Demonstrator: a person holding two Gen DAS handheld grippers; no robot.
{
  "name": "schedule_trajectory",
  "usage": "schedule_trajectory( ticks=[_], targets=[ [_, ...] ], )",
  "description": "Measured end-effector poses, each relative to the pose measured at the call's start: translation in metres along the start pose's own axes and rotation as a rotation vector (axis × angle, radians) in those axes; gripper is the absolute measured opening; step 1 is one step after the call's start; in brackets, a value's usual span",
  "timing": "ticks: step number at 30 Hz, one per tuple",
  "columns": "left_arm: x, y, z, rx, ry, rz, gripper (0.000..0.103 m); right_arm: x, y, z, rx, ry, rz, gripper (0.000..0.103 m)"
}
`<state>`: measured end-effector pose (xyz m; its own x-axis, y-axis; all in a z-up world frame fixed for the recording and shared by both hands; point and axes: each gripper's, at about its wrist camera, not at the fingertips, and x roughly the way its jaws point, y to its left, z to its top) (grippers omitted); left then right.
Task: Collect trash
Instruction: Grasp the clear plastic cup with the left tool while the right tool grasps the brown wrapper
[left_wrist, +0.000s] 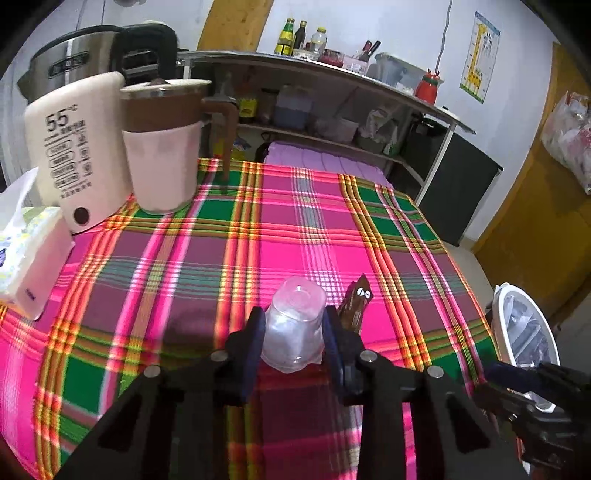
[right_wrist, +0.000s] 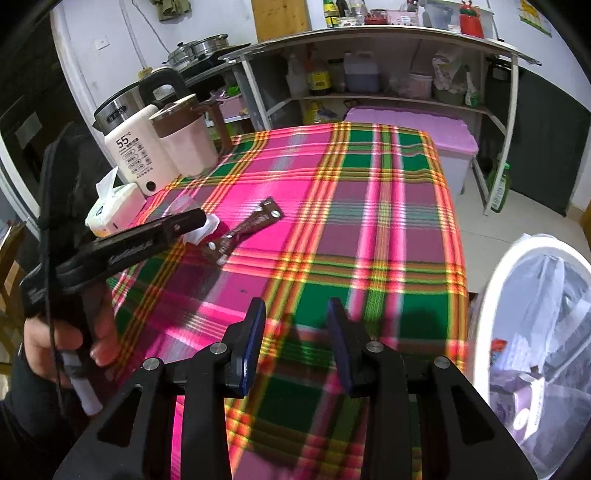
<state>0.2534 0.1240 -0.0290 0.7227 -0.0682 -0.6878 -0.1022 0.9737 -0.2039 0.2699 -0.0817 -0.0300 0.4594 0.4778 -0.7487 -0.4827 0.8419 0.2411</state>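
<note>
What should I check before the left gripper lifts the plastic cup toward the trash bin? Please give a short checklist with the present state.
1. Plastic cup between the jaws of the left gripper: ok, pads touch both sides.
2. Cup not crushed: cannot tell, its lower edge looks slightly bent.
3. Brown wrapper free of the grip: cannot tell; it lies right beside the right pad.
4. Right gripper empty: ok, jaws open, nothing between them.
5. Trash bin open and beside the table: ok, liner bag in place.
6. Path across the plaid tablecloth to the bin: ok.
</note>
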Motion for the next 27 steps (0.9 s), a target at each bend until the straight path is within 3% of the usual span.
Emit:
schedule_trajectory(
  ticks=[11, 23, 25, 27],
  targets=[
    [-0.035, 0.036, -0.008, -0.035, -0.052, 0.036, 0.033, 0.044, 0.033, 0.031, 0.017, 0.028, 0.041, 0.036],
    [-0.040, 0.053, -0.015, -0.056, -0.059, 0.031, 0.033, 0.092, 0.036, 0.056, 0.148, 0.061, 0.033, 0.035],
    [-0.040, 0.052, -0.015, -0.055, -0.059, 0.030, 0.033, 0.093, 0.038, 0.057, 0.134, 0.060, -0.003, 0.032],
    [-0.040, 0.052, -0.015, -0.051, -0.059, 0.029, 0.033, 0.091, 0.038, 0.056, 0.124, 0.049, -0.010, 0.020]
  ],
)
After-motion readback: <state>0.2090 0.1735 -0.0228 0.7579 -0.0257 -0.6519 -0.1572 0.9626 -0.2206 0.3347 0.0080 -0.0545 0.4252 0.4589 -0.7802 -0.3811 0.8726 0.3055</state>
